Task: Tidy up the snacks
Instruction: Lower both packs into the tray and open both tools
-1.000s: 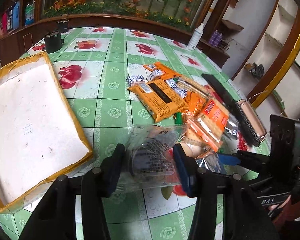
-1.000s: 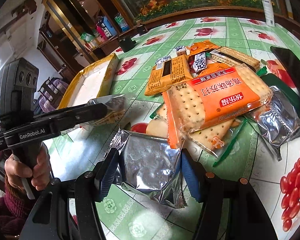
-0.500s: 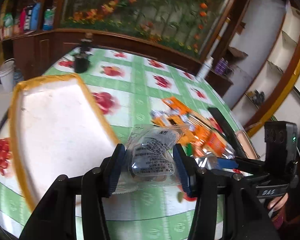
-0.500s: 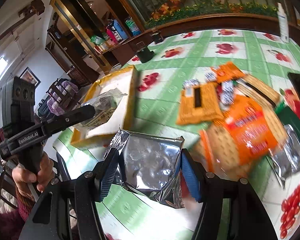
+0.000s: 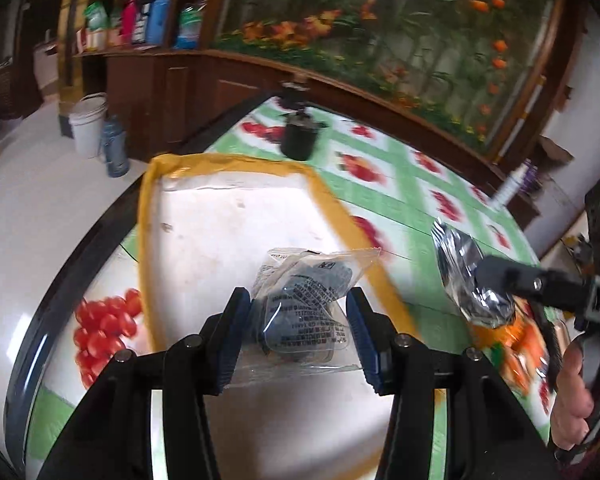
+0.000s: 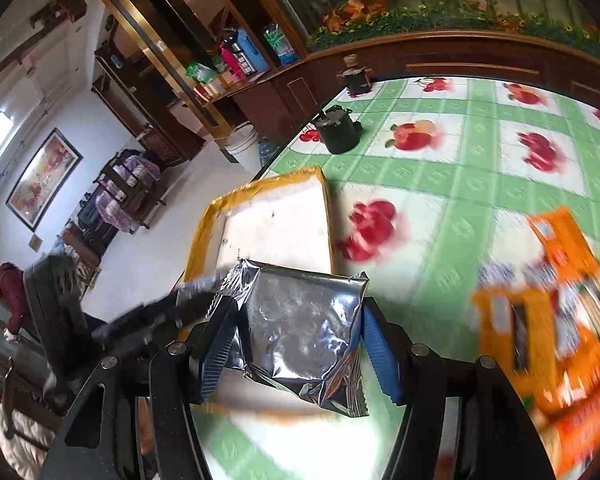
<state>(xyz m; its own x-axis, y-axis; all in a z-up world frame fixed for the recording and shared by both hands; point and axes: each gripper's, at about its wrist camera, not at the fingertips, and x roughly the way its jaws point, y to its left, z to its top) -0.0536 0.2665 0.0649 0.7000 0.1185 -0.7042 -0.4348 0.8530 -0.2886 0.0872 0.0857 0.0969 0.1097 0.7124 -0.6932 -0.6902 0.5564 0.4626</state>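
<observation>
Our left gripper holds a clear snack bag right above the white tray. Our right gripper squeezes a silver packet beside the tray's near corner, so the left one is closer to dropping.

The left gripper is filling the lower middle of its own view, its blue pads pressing in on a clear packet. The right gripper is sitting low in its view, clamping a silver pouch. At the right edge of the left view, a hand is gripping the right tool's handle, its black fingers reaching in toward the middle.
</observation>
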